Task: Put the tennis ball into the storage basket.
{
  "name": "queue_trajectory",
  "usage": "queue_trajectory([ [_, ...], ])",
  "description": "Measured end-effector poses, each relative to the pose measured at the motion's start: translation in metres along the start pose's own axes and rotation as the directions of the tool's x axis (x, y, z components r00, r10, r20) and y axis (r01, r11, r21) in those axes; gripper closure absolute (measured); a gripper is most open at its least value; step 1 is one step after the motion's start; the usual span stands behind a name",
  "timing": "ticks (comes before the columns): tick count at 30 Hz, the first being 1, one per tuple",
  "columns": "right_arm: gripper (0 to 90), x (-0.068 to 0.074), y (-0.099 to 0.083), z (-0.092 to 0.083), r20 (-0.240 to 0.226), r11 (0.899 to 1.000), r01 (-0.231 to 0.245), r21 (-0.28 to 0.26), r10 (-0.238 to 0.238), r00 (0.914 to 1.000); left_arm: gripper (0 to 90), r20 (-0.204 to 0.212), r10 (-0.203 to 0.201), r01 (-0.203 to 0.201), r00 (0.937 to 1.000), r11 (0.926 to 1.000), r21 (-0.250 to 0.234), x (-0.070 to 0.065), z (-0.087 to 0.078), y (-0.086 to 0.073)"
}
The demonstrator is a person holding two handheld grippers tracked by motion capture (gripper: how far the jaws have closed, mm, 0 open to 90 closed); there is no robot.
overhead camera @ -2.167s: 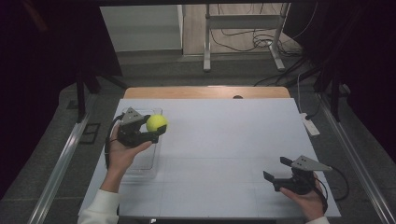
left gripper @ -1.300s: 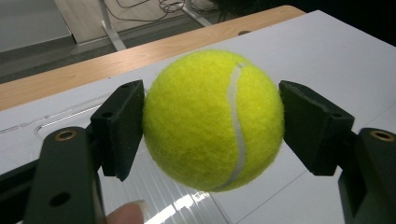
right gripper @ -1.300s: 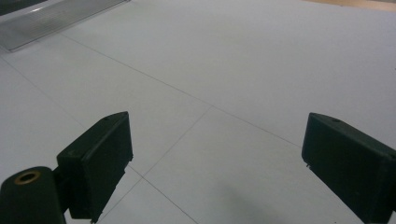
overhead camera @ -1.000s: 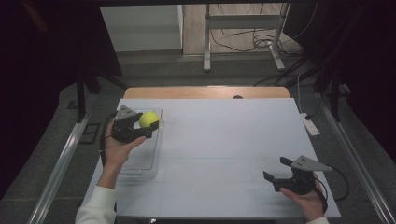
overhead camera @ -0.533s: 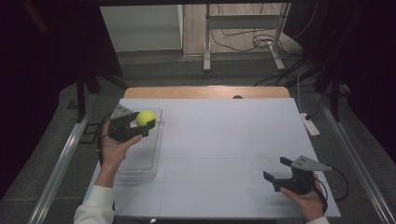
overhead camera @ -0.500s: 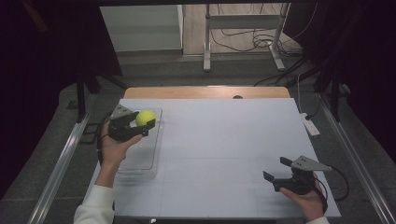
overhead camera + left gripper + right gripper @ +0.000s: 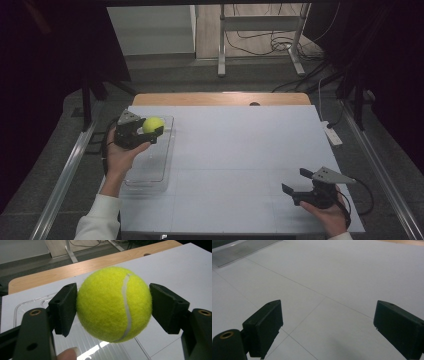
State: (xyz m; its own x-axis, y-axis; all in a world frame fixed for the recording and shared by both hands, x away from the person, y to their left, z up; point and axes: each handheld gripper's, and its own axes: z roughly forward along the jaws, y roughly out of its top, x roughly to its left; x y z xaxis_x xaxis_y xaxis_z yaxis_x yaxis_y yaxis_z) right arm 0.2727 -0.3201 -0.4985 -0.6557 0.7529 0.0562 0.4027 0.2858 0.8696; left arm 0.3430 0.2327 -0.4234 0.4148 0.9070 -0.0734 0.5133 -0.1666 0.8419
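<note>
A yellow-green tennis ball (image 7: pixel 153 124) is gripped by my left gripper (image 7: pixel 151 129), whose two black pads press on its sides. In the left gripper view the tennis ball (image 7: pixel 113 303) fills the space between the jaws of the left gripper (image 7: pixel 113 308). The ball hangs over the far end of a clear plastic tray (image 7: pixel 150 167) at the table's left; its rim (image 7: pixel 30 303) lies below. My right gripper (image 7: pixel 294 180) rests at the near right of the table, open. Nothing lies between the fingers of the right gripper (image 7: pixel 327 327), just bare white surface.
The white table (image 7: pixel 240 150) has a wooden strip (image 7: pixel 215 98) along its far edge. A white power strip (image 7: pixel 332 135) lies at the right edge. Metal rails run along both sides, and desk legs and cables stand beyond.
My left hand has carried the ball a little to the left and farther away, over the tray's far end. The right hand has kept still.
</note>
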Motion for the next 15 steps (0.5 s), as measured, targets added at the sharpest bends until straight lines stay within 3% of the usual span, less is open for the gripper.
queue_trajectory([
  [15, 9.0, 0.0, 0.0, 0.001, 0.0, 1.0, 0.0, 0.003, 0.0, 1.0, 26.8, -0.026, -0.036, 0.036, 0.999, 0.9993, 0.013, 0.013, 0.005, 0.005],
])
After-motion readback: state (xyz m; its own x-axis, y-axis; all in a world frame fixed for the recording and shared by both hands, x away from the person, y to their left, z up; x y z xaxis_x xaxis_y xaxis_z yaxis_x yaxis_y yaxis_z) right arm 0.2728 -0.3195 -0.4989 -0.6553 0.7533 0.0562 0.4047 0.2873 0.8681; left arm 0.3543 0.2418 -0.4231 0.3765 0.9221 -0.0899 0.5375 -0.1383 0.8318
